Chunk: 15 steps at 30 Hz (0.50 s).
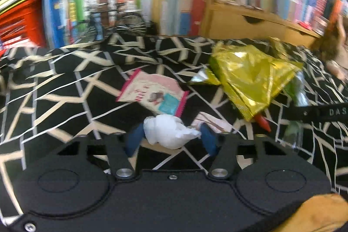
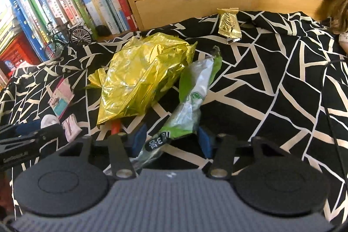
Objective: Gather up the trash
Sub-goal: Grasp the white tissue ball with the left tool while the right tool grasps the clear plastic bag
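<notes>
I'm closing on the white tissue wad near the cloth's front edge — left gripper pads touching it. The right gripper is straddling the green wrapper, not yet pinching — I'm squeezing slowly, keeping clear of cloth.

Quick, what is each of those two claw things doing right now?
Left gripper: around the white tissue wad; grip unclear.
Right gripper: open around the green wrapper.
</notes>
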Tool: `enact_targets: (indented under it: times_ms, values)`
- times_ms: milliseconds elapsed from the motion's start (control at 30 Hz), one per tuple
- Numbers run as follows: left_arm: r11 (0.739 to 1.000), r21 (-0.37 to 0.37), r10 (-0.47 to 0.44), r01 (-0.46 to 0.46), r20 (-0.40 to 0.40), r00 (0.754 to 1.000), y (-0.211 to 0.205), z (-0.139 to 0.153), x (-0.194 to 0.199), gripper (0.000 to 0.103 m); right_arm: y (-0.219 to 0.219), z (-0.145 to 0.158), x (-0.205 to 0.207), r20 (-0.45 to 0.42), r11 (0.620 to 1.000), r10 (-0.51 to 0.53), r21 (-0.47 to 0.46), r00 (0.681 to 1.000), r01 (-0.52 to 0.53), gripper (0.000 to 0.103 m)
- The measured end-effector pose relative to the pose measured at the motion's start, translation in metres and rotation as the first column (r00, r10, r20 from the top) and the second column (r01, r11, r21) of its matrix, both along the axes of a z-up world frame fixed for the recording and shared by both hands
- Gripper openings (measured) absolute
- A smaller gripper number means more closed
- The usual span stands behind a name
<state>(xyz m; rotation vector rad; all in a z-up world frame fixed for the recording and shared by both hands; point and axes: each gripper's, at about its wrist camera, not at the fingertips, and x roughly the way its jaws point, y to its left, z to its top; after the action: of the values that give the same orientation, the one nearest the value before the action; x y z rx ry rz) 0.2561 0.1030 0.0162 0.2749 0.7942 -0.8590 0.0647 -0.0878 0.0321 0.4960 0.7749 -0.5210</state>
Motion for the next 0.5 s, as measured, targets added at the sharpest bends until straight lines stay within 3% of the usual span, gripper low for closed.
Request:
enact_targets:
  times_ms: [200,267,333,500]
  values:
    - [0.999,-0.025,-0.030,0.029,-0.035,0.999,0.006,-0.004,0.010,0.033,-0.005,-0.002,0.003,0.001,1.000,0.013,-0.013,1.000,-0.013,0.066]
    - [1.000,-0.025,-0.014,0.014,-0.017,1.000,0.009,-0.001,0.010,0.030,-0.006,-0.003,0.004,0.002,1.000,0.015,-0.019,1.000,-0.015,0.050]
    - [1.000,-0.019,0.024,-0.023,0.039,0.999,0.013,0.006,0.005,0.030,-0.006,-0.003,0.003,0.003,0.999,-0.009,-0.031,1.000,0.009,0.042]
    - [0.994,-0.101,0.050,-0.047,0.021,0.999,0.028,0.034,-0.005,0.030,0.000,0.011,-0.013,0.045,0.998,-0.068,0.002,0.997,0.068,0.042]
